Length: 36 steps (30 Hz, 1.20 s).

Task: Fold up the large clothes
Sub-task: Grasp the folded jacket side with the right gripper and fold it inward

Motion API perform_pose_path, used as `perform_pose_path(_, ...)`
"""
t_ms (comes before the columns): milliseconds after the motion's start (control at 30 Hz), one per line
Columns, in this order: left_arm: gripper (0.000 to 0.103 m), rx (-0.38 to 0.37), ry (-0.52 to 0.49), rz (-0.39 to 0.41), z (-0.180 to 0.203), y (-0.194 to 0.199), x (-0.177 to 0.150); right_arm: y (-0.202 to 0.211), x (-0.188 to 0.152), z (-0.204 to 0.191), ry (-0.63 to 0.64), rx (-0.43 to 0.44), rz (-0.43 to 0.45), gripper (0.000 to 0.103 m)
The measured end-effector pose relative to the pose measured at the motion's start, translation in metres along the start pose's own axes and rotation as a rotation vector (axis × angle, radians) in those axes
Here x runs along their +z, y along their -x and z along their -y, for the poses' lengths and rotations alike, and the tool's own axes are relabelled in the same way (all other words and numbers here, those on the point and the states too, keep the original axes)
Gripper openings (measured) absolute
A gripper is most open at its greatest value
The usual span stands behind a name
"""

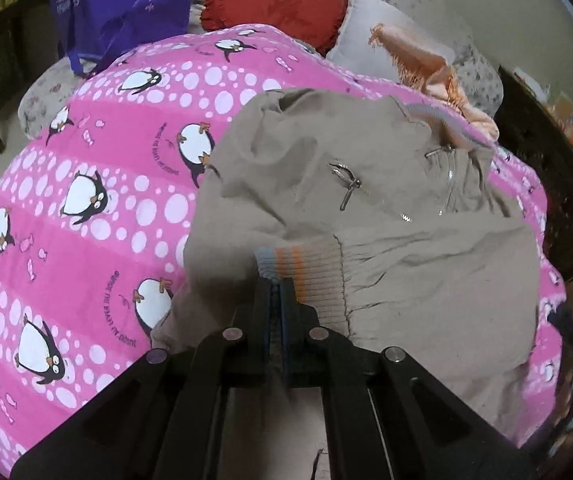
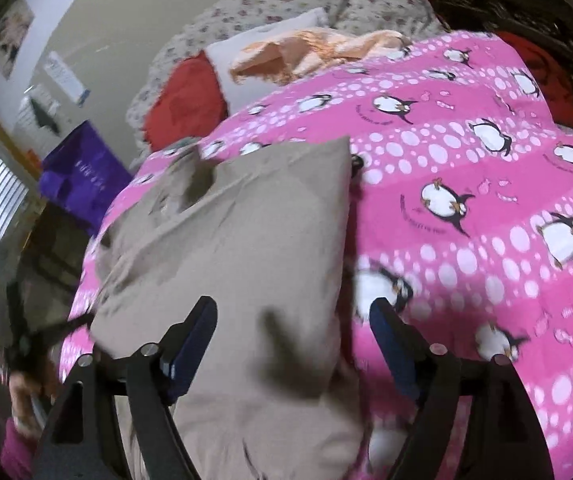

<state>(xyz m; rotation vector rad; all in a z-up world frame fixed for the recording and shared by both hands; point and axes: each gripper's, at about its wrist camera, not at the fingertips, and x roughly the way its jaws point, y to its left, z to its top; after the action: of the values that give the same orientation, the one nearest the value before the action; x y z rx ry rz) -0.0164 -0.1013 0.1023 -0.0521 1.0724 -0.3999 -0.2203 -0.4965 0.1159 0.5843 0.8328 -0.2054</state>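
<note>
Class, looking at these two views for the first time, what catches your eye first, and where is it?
The bright pink penguin quilt fills both views. On it lies a beige jacket, whose striped ribbed cuff is pinched in the shut left gripper. The right gripper hangs open over the jacket's edge.
</note>
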Motion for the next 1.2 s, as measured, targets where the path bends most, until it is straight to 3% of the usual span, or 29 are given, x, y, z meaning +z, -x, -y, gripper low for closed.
perform_pose_path(133, 0.002, 0.014, -0.016, 0.030, 0.008, 0.003, 0.009, -0.037, 0.020, 0.001, -0.019, -0.059, -0.046, 0.082)
perform_pose_path(267, 0.002, 0.029, -0.008, 0.043, 0.006, -0.007, 0.024, -0.048, 0.036, -0.016, 0.050, -0.067, -0.008, 0.082)
perform_pose_path(333, 0.003, 0.057, -0.009, 0.004, 0.005, -0.021, 0.023, -0.071, 0.040, -0.019, 0.103, -0.202, -0.051, 0.081)
perform_pose_path(400, 0.005, 0.078, 0.007, -0.064, 0.003, -0.033, 0.016, -0.093, 0.039, -0.012, 0.117, -0.281, -0.104, 0.080)
perform_pose_path(500, 0.011, 0.078, -0.003, -0.074, 0.001, -0.027, 0.011, -0.089, 0.039, -0.010, 0.124, -0.284, -0.105, 0.080)
perform_pose_path(567, 0.034, 0.076, -0.001, -0.048, -0.001, -0.015, 0.010, -0.065, 0.037, -0.015, 0.142, -0.291, -0.068, 0.081)
perform_pose_path(633, 0.043, 0.046, 0.028, -0.018, -0.006, -0.001, 0.009, -0.043, 0.032, -0.021, 0.154, -0.237, -0.060, 0.082)
perform_pose_path(700, 0.046, 0.012, 0.046, 0.021, -0.007, 0.010, 0.006, -0.022, 0.018, -0.030, 0.185, -0.153, -0.098, 0.081)
perform_pose_path(800, 0.049, 0.000, 0.027, 0.028, 0.002, 0.010, -0.002, -0.014, -0.005, -0.041, 0.248, -0.109, -0.156, 0.079)
perform_pose_path(867, 0.049, 0.020, -0.001, -0.004, 0.008, -0.001, -0.007, -0.024, -0.018, -0.045, 0.290, -0.136, -0.197, 0.076)
perform_pose_path(933, 0.049, 0.060, -0.028, -0.034, 0.015, -0.020, -0.011, -0.046, -0.031, -0.044, 0.335, -0.242, -0.230, 0.074)
perform_pose_path(1000, 0.050, 0.095, -0.036, -0.083, 0.016, -0.039, -0.015, -0.063, -0.033, -0.036, 0.310, -0.278, -0.240, 0.074)
perform_pose_path(1133, 0.050, 0.051, 0.005, -0.098, 0.009, -0.025, -0.016, -0.046, -0.028, -0.026, 0.213, -0.229, -0.216, 0.076)
perform_pose_path(1200, 0.056, 0.020, -0.005, -0.087, 0.005, -0.006, -0.021, -0.021, -0.032, -0.022, 0.189, -0.194, -0.195, 0.077)
